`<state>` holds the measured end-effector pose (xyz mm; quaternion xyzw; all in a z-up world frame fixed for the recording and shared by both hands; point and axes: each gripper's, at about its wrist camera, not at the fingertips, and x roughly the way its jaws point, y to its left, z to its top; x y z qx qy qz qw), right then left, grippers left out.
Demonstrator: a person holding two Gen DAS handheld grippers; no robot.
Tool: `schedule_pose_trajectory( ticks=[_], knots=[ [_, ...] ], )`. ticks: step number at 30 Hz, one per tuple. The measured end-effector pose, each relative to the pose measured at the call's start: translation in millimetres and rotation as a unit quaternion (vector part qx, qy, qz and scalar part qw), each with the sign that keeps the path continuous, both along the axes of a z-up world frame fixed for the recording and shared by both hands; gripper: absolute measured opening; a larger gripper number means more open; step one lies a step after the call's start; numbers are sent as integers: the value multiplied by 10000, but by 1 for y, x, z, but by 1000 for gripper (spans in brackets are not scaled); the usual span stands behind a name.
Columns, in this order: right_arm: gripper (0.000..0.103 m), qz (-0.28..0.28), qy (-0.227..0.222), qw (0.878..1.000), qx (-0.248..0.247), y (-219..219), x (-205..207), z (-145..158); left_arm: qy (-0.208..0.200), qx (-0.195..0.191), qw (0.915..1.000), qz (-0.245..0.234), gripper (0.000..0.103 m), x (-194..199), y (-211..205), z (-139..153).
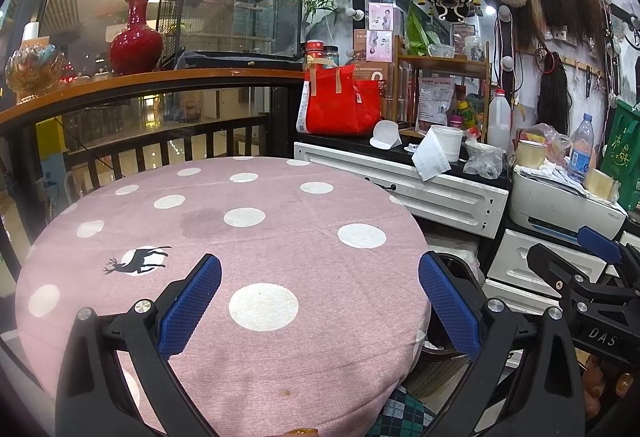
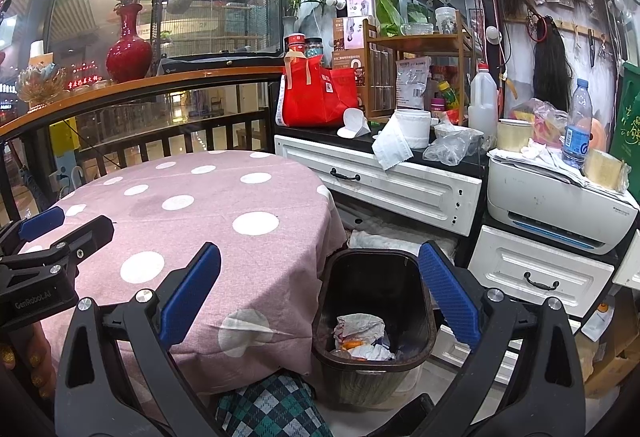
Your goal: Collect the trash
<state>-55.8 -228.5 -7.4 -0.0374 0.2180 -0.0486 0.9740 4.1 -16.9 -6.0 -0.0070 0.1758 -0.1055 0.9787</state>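
A dark waste bin (image 2: 424,321) stands on the floor right of the round table, with crumpled paper trash (image 2: 362,333) inside it. My right gripper (image 2: 320,293) hangs open above the bin and the table edge, nothing between its blue pads. My left gripper (image 1: 320,301) is open over the pink polka-dot tablecloth (image 1: 248,237), holding nothing. The right gripper (image 1: 592,257) shows at the right edge of the left wrist view. The left gripper (image 2: 44,233) appears at the left edge of the right wrist view.
A white drawer cabinet (image 2: 400,185) behind the table carries a red bag (image 2: 316,93), a paper roll (image 2: 400,137), plastic bags and bottles. A printer (image 2: 560,201) sits to the right. A railing with a red vase (image 1: 136,37) runs behind. A checked trouser leg (image 2: 272,405) lies below.
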Motion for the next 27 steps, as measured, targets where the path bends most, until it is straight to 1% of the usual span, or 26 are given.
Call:
schedule_pose_trajectory(
  ticks=[22, 24, 26, 27],
  knots=[
    [97, -21, 23, 10000, 8, 1, 1, 0, 24, -49, 10000, -71, 97, 2, 1, -2],
    [97, -19, 13, 10000, 1, 1, 1, 0, -21, -52, 10000, 46, 97, 0, 1, -2],
    [97, -18, 13, 10000, -7, 2, 1, -1, -65, 58, 9997, 236, 97, -1, 0, -2],
    [97, -18, 19, 10000, -10, 2, 1, -1, -53, 48, 9997, 222, 97, 0, 0, -2]
  ],
)
